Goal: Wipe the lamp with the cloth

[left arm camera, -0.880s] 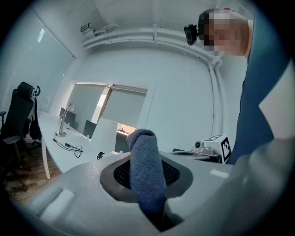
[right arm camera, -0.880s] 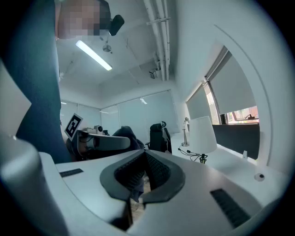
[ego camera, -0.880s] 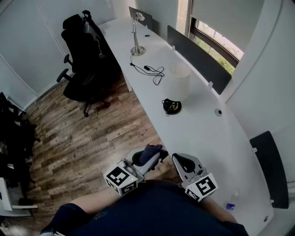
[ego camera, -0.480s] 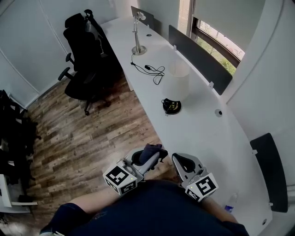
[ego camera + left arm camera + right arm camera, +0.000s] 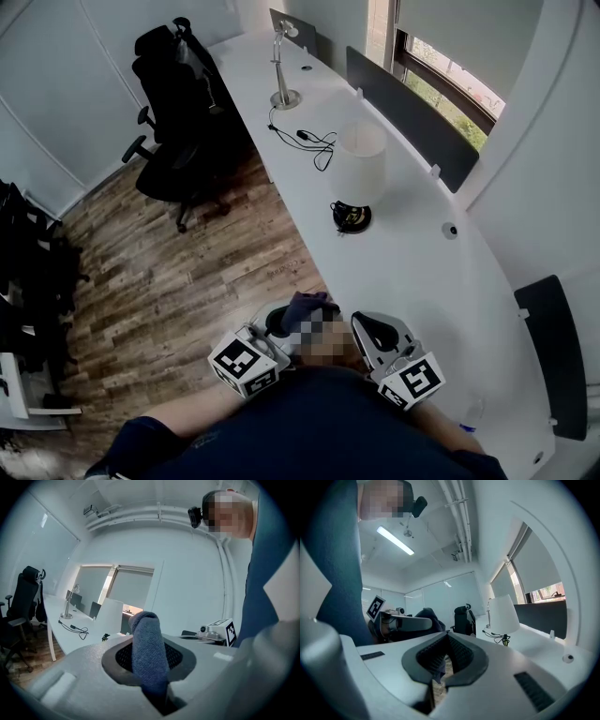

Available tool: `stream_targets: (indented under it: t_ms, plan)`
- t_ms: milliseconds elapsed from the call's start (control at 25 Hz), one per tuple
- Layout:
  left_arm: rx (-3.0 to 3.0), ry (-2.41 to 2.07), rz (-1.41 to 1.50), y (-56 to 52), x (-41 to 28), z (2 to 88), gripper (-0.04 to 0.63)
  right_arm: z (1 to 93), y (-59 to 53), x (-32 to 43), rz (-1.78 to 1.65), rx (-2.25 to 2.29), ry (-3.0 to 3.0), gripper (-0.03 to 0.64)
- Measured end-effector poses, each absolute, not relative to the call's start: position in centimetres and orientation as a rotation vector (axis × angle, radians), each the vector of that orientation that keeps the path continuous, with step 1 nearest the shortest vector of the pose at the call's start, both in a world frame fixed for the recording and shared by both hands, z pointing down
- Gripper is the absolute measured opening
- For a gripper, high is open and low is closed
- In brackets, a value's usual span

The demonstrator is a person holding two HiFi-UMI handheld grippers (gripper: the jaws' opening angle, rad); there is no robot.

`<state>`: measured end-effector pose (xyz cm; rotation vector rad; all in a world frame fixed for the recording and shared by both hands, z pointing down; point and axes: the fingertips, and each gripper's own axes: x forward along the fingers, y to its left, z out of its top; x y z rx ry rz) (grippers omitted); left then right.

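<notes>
Lamp (image 5: 359,167): stood mid-desk, well apart from both grippers; likely to tip under a hard sideways wipe.
Right gripper (image 5: 443,663): clenched, empty; not bracing anything.
Left gripper (image 5: 149,660): clenched on the cloth.
Cloth (image 5: 146,644): stuck up in a loose fold; could snag and pull free.

The blue terry cloth's (image 5: 145,637) lower end was buried between the left gripper's (image 5: 150,667) clamped jaws. Near right, a small clear bottle (image 5: 473,411) was half hidden behind the person's dark blue top (image 5: 319,436). Far left, black furniture (image 5: 26,272) was cut by the edge.
</notes>
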<state>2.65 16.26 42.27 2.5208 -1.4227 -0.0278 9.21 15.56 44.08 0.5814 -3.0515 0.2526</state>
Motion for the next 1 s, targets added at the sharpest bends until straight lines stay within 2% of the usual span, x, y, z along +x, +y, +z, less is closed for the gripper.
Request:
stream_targets:
  t_ms: [360,1000]
  plan:
    - [2.559,-1.32,-0.062,10.2,-0.9,42.3,0.067,44.4,10.6,5.8,0.239,0.695,-2.991,0.01]
    - [2.731,-0.88,-0.09,-4.0,-7.2,39.7,0.067,42.2,-1.3,-0.8,0.266,1.225,-2.809,0.011]
